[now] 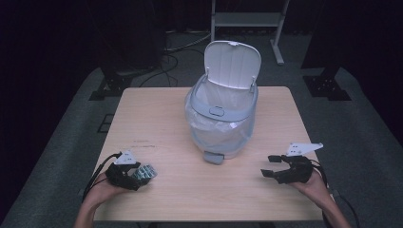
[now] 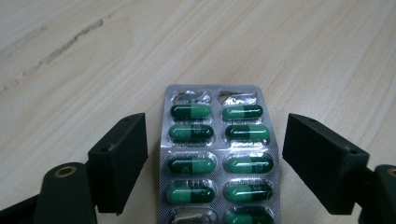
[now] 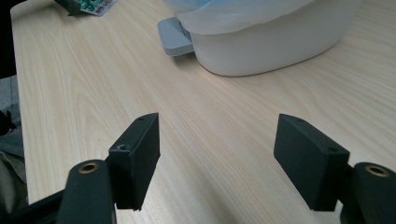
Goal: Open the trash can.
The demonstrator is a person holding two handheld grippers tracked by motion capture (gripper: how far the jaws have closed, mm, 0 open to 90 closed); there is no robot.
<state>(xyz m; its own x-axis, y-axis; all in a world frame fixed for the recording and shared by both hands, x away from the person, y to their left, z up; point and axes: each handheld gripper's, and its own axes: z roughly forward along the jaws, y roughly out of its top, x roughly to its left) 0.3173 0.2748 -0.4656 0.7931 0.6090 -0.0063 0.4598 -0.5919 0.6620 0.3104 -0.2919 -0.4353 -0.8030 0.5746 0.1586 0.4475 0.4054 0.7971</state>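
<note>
Near the front left corner of the wooden table (image 1: 166, 114), my left gripper (image 1: 135, 172) sits with its jaws spread apart on either side of a blister pack of green capsules (image 2: 217, 156). The pack lies flat on the wood between the two jaws; in the left gripper view a gap shows on each side, so neither jaw touches it. Two pockets at the pack's far end are torn open and empty, and another at the near left looks emptied too.

My right gripper (image 1: 269, 166) is over at the front right of the table, well apart from the pack, released with its jaws wide and nothing between them but bare wood.

Between and beyond my hands stands a white pedal bin (image 1: 221, 124), lined with a clear bag, its lid (image 1: 232, 64) tipped up and its grey pedal (image 3: 173, 36) facing me.
</note>
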